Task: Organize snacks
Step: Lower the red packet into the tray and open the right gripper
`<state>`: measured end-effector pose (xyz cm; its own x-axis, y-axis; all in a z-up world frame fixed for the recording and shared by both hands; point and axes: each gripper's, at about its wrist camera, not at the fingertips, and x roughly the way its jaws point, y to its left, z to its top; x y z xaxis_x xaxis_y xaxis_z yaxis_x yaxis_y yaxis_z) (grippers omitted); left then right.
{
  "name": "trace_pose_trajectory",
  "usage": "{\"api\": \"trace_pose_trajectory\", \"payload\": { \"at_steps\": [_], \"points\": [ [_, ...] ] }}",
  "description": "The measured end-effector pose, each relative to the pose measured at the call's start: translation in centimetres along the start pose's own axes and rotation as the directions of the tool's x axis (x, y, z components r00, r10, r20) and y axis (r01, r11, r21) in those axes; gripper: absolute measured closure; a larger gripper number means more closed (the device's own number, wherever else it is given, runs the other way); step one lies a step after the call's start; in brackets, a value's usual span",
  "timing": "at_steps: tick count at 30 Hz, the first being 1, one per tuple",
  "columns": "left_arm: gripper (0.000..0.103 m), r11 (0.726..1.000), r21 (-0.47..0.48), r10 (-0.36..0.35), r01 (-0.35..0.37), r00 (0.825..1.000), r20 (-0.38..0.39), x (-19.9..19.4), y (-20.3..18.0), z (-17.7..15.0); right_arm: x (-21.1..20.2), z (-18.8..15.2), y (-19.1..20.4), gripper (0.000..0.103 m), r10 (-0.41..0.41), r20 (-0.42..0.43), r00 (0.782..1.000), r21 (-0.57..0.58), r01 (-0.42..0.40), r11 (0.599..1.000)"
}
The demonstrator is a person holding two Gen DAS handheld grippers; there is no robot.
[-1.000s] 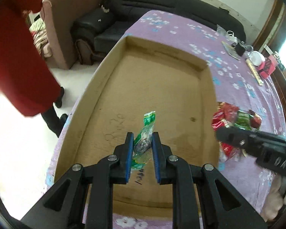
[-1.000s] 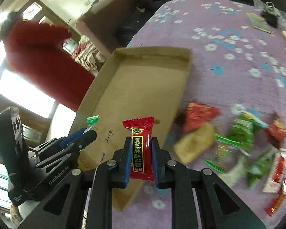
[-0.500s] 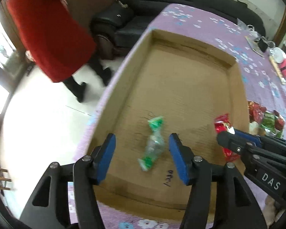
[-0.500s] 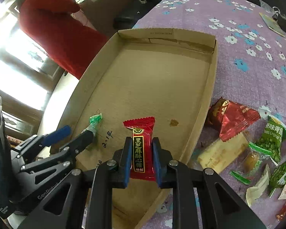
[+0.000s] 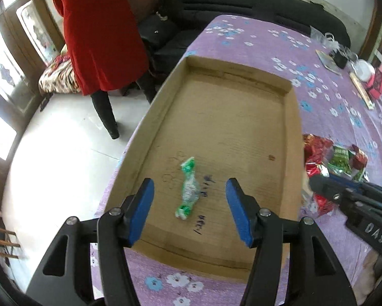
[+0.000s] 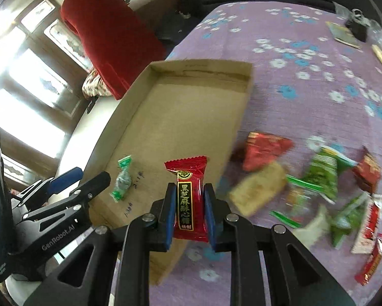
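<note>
A shallow cardboard tray (image 5: 291, 137) lies on the purple flowered tablecloth; it also shows in the right wrist view (image 6: 247, 94). A green-wrapped candy (image 5: 188, 188) lies on the tray floor near its front end, also visible in the right wrist view (image 6: 122, 181). My left gripper (image 5: 189, 207) is open and empty, its blue pads either side of and just above the candy. My right gripper (image 6: 188, 210) is shut on a red snack packet with black label (image 6: 189, 201), held above the tray's front right corner. Loose snacks (image 6: 326, 183) lie on the cloth right of the tray.
A person in a red coat (image 5: 99, 33) stands on the floor left of the table by a black sofa (image 5: 241, 2). A booklet, a dark object, a white dish and a pink box (image 5: 377, 83) sit at the table's far right. The table edge runs along the tray's left side.
My left gripper opened and let the green candy drop onto the tray floor, then drew back. My right gripper carried the red packet from the snack pile toward the tray's front right corner.
</note>
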<state>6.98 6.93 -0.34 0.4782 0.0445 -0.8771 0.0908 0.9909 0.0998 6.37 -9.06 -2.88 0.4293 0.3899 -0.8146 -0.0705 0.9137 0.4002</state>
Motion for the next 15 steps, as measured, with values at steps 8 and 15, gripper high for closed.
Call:
{"api": "trace_pose_trajectory", "payload": {
  "at_steps": [8,15],
  "points": [
    [0.045,0.996,0.066,-0.058,0.056,0.998,0.016,-1.5,-5.5,-0.4,-5.2,-2.2,-7.2,0.082,-0.044,0.061,0.997,0.108,0.038,0.993],
    [0.045,0.984,0.077,-0.160,0.161,0.987,-0.009,-1.9,-9.3,-1.2,-11.9,-5.5,-15.5,0.081,-0.143,0.116,0.983,0.216,0.115,0.970]
  ]
}}
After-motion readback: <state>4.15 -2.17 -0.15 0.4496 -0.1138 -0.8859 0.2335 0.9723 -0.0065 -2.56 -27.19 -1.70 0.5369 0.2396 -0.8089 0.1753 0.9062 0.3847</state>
